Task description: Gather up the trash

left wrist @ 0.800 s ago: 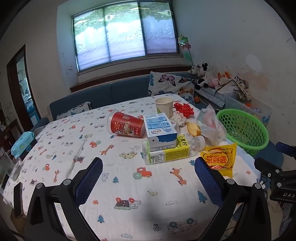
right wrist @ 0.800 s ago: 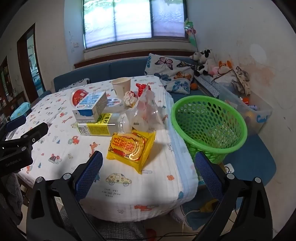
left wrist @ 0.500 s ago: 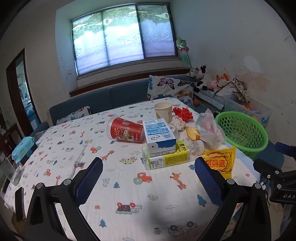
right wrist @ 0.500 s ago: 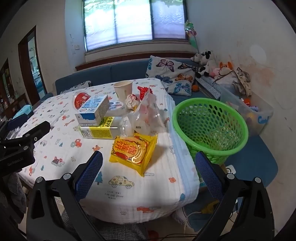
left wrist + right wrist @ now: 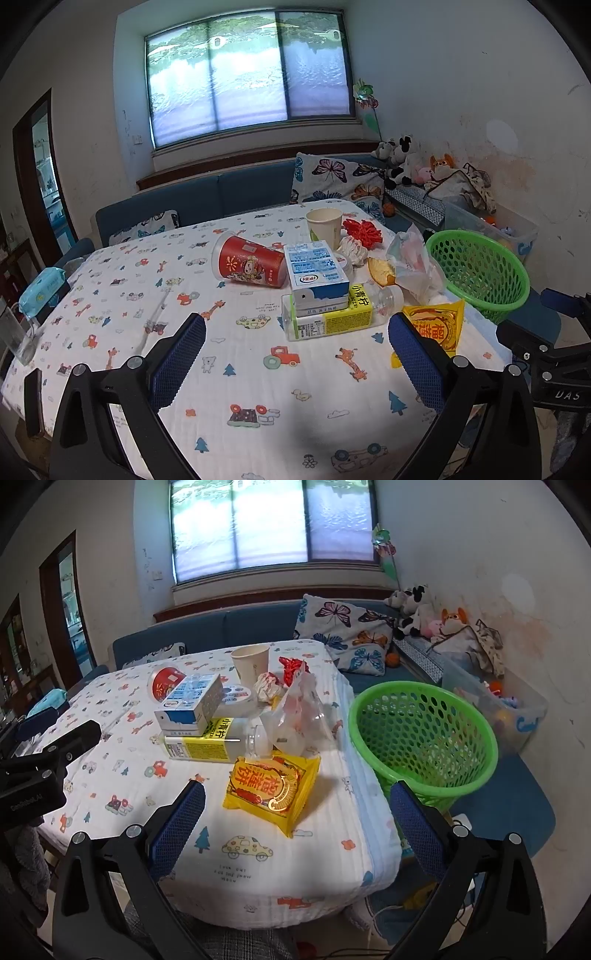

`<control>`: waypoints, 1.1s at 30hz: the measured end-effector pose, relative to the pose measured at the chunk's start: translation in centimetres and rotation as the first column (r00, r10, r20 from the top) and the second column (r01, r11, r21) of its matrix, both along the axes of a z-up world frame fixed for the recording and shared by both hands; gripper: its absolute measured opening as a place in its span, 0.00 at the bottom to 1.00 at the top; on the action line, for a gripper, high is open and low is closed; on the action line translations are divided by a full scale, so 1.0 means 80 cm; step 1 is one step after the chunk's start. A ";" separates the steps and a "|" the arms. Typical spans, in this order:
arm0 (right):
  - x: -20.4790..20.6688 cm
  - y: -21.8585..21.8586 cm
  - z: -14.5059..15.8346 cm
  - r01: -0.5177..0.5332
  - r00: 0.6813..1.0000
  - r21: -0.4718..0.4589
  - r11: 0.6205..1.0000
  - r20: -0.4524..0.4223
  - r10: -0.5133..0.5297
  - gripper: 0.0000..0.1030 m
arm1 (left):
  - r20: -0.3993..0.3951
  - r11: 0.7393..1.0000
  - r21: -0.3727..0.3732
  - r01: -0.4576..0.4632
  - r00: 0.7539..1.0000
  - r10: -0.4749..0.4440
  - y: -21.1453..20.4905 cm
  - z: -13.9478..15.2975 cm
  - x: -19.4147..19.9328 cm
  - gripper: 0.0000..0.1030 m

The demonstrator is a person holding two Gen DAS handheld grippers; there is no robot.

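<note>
Trash lies on the table's right side: a yellow snack packet [image 5: 271, 788], a bottle with a yellow label [image 5: 207, 744], a blue-white milk carton [image 5: 188, 705] on top of it, a tipped red cup [image 5: 249, 263], a paper cup [image 5: 324, 224], a clear plastic bag [image 5: 301, 712] and crumpled wrappers [image 5: 352, 249]. A green mesh basket [image 5: 423, 738] stands beside the table's right edge. My left gripper [image 5: 297, 360] is open and empty above the near table. My right gripper [image 5: 297, 827] is open and empty, short of the yellow packet [image 5: 437, 328].
The table wears a white cartoon-print cloth [image 5: 147, 295]. A glass [image 5: 16, 338] and a wipes pack [image 5: 42, 286] are at the left edge. A blue sofa [image 5: 207, 199] with a butterfly cushion [image 5: 345, 638], soft toys [image 5: 424, 614] and a clear bin [image 5: 517, 716] stand behind.
Both grippers have drawn back and risen a little, so the table items look slightly farther off. Both stay open. Nothing on the table has moved.
</note>
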State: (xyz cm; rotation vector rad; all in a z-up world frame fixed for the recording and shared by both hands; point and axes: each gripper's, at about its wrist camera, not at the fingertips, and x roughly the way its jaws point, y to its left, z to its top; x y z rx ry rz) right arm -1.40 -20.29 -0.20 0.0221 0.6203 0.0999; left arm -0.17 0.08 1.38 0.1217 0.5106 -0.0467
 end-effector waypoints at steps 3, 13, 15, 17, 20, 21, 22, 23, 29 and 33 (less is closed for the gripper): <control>0.000 0.000 0.001 -0.001 1.000 -0.002 1.000 0.001 0.001 0.96 | -0.001 1.000 -0.009 -0.008 1.000 0.008 0.002 -0.002 0.001 0.94; -0.001 0.000 0.001 0.000 1.000 -0.001 1.000 0.003 0.000 0.96 | -0.004 1.000 -0.015 -0.012 1.000 0.012 0.003 0.001 0.001 0.94; 0.000 0.000 0.001 0.001 1.000 -0.002 1.000 0.003 -0.001 0.96 | -0.005 1.000 -0.017 -0.010 1.000 0.010 0.004 0.002 0.002 0.94; 0.000 0.000 0.001 0.001 1.000 -0.001 1.000 0.002 -0.001 0.96 | -0.004 1.000 -0.016 -0.012 1.000 0.012 0.004 0.001 0.002 0.94; 0.000 0.000 0.001 0.000 1.000 -0.003 1.000 0.002 0.000 0.96 | -0.005 1.000 -0.018 -0.015 1.000 0.015 0.005 0.001 0.002 0.94; -0.001 0.000 0.001 0.001 1.000 -0.002 1.000 0.002 -0.001 0.96 | -0.006 1.000 -0.019 -0.015 1.000 0.015 0.005 0.001 0.003 0.94; 0.000 0.000 0.001 0.000 1.000 -0.001 1.000 0.002 0.000 0.96 | -0.007 1.000 -0.019 -0.016 1.000 0.015 0.005 0.000 0.003 0.94; 0.000 -0.001 0.001 0.000 1.000 -0.001 1.000 0.003 0.000 0.96 | -0.008 1.000 -0.020 -0.016 1.000 0.016 0.006 0.000 0.003 0.94; 0.000 0.000 0.001 0.001 1.000 -0.001 1.000 0.002 -0.001 0.96 | -0.007 1.000 -0.022 -0.017 1.000 0.017 0.008 0.000 0.004 0.94; 0.000 -0.001 0.001 0.000 1.000 -0.002 1.000 0.002 0.000 0.96 | -0.012 1.000 -0.022 -0.018 1.000 0.017 0.008 -0.003 0.005 0.94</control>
